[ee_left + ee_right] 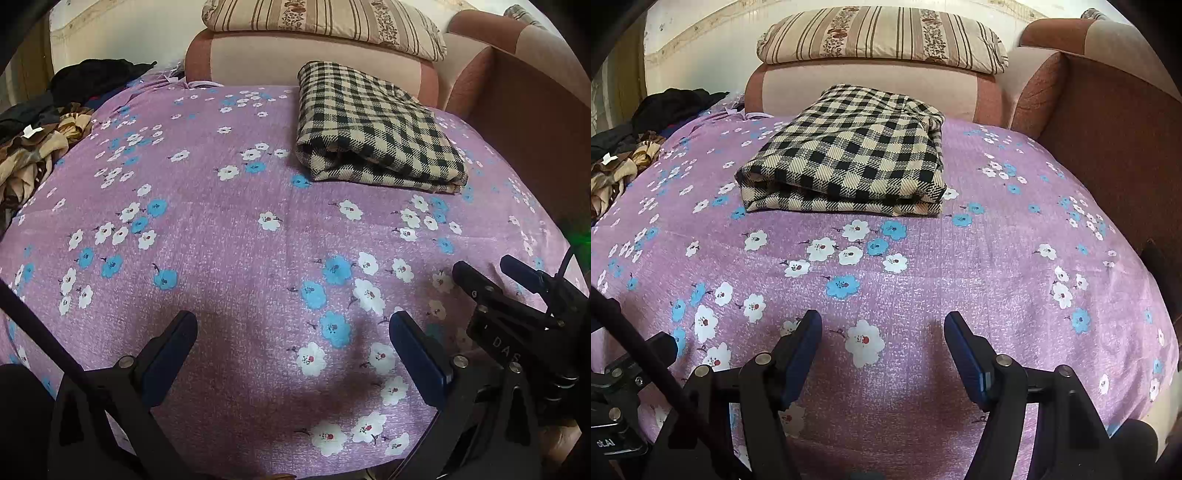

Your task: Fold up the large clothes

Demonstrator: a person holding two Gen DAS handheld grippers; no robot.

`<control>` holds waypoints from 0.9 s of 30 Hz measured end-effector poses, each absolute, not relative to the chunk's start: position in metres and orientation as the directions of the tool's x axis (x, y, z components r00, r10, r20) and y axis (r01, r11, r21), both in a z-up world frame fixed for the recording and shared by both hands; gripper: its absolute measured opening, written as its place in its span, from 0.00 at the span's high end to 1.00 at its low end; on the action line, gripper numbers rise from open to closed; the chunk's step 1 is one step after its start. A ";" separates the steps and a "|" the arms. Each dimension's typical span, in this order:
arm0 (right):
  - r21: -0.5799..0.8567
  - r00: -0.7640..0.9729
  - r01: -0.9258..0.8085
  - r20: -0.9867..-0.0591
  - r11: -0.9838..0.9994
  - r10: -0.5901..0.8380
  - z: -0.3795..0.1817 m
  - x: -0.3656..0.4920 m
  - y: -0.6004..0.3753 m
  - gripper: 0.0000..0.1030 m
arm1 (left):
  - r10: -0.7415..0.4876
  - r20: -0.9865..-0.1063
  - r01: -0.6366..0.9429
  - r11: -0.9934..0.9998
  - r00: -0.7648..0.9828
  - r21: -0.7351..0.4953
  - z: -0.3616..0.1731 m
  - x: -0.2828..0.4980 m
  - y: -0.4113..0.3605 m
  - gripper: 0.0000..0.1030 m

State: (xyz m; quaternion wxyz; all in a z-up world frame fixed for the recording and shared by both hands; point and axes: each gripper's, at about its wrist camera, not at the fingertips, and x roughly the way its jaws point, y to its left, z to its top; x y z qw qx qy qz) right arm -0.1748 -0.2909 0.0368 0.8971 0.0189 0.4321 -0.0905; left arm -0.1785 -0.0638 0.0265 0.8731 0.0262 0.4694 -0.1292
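- Checked cloth [846, 155], black and cream, lies folded into a thick flat bundle on the purple flowered bedspread [923, 266], up toward the far end just before the pink sofa back [868, 88]. It looks already folded, so I judge this piece done.
- Seen from my right tongs [882, 332], the bundle sits straight ahead and a touch to the left, well apart from the tips, with bare bedspread between.
- Seen from my left tongs [293, 332], the same bundle [376, 129] lies ahead and off to the right, also well apart. So it rests between my two hands' lines, rather nearer the right one.
- Its folded edge faces me, running across my view; its long axis seems to run away from me toward the sofa, though the fisheye bends things and I cannot be sure.
- Both tongs are spread wide, with nothing between the blue pads; each hangs over plain bedspread, tilted downward.
- My right tongs also show at the right edge of the left view [517, 280], just beside the left ones, so my hands are close together at the near side of the bed.
- Unfolded clothes [40, 147], brown-patterned and black, are heaped at the far left edge of the bed. That heap lies on the left hand's side and is much nearer to it than to the right.
- If another large piece is to be folded, I judge the coming reach goes left and forward to that heap, led by my left hand, with the checked bundle left where it is.
- A striped pillow [882, 37] lies on top of the sofa back, clear of any such reach.
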 end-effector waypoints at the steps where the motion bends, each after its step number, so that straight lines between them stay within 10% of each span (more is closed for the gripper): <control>1: -0.045 0.609 0.178 -0.779 0.983 -0.147 0.036 -0.175 -0.290 0.29 | -0.201 -0.828 0.249 0.965 0.523 -0.076 0.026 -0.178 -0.063 0.00; 27: -0.065 0.620 0.169 -0.769 0.984 -0.157 0.041 -0.177 -0.283 0.28 | -0.174 -0.812 0.230 0.972 0.557 -0.051 0.029 -0.179 -0.058 0.00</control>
